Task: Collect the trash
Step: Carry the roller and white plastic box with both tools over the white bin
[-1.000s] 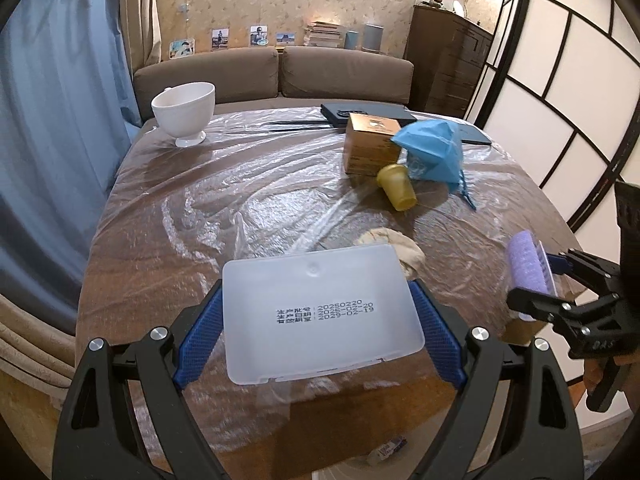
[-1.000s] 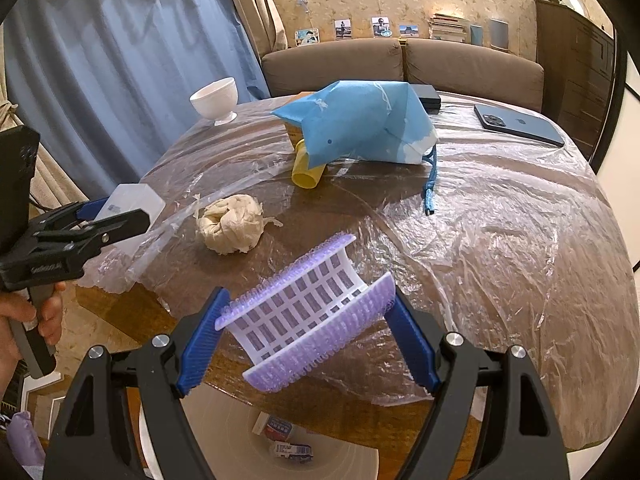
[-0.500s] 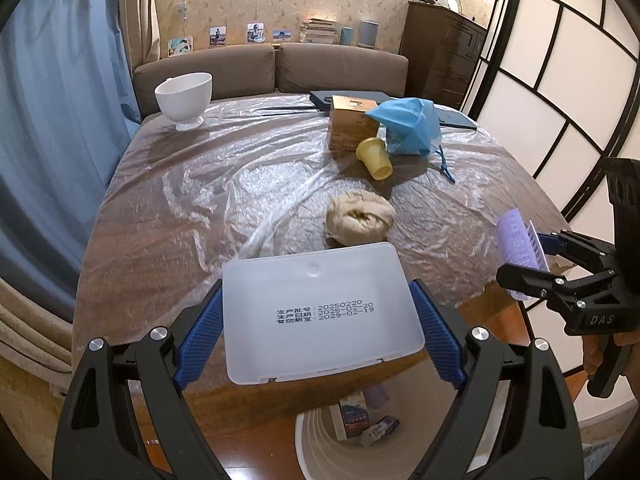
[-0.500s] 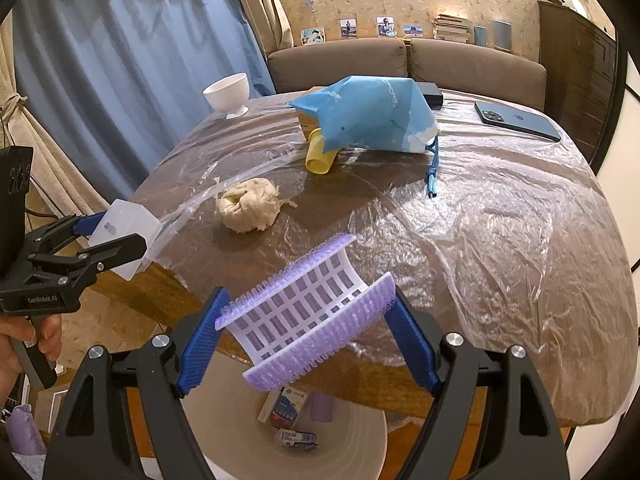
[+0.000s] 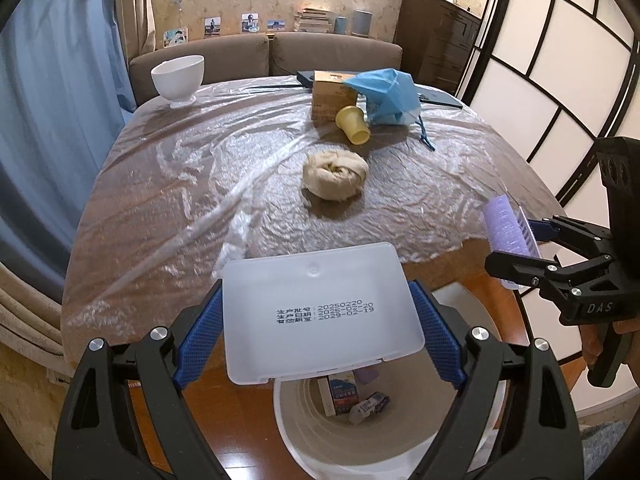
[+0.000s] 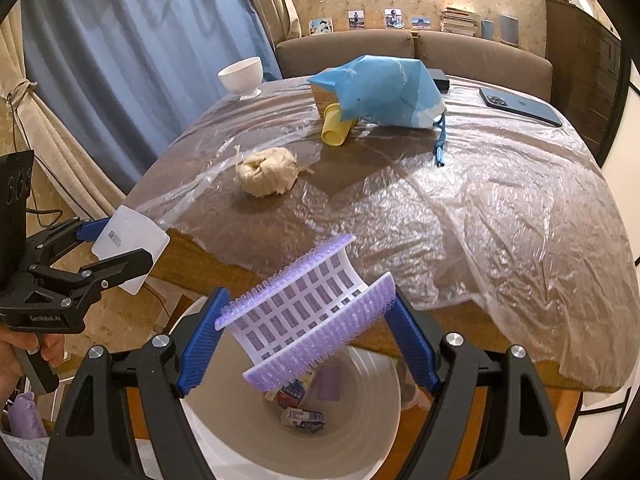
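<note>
Now that both grippers have drawn back off the table (image 5: 168,216), the white bin (image 6: 224,432) sits beneath them; left gripper (image 5: 320,344) jaws clamp plastic lid (image 5: 320,312), right gripper (image 6: 306,332) jaws clamp purple roller (image 6: 304,312). Drop looks imminent.

Bin (image 6: 224,432) mouth open (table (image 6: 520,208) beside)

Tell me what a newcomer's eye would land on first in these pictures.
First, the two held pieces over the white bin on the floor: the left gripper clamps a frosted plastic lid with a printed date, and the right gripper clamps a purple hair roller. Next, the plastic-covered table beyond, with a crumpled beige wad mid-table and a blue bag draped beside a tipped yellow cup.
</note>
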